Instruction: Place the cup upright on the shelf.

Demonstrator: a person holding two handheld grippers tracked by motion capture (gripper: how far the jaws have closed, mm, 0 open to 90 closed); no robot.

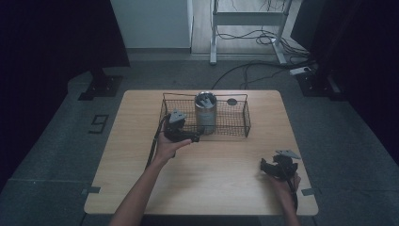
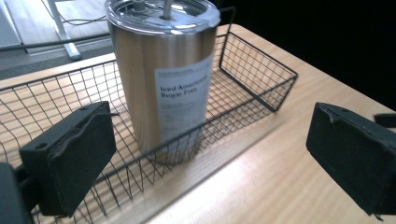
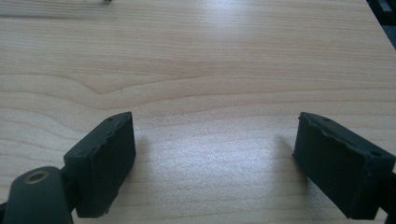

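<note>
High view: the steel tumbler [image 1: 205,113] stands upright in the wire basket [image 1: 237,130] at the far middle of the bench [image 1: 221,174]. Just left of it, the left tool [image 1: 194,138] gapes wide at the basket's near edge, holding nothing. Right tool [image 1: 263,165] rests near the right corner, wide open and empty

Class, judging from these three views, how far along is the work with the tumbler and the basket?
Done: the steel tumbler stands upright inside the wire basket. In hand: the left gripper, jaws open, faces it at the basket's front wall. Left: any grasp; the right gripper hangs open over bare table.
</note>
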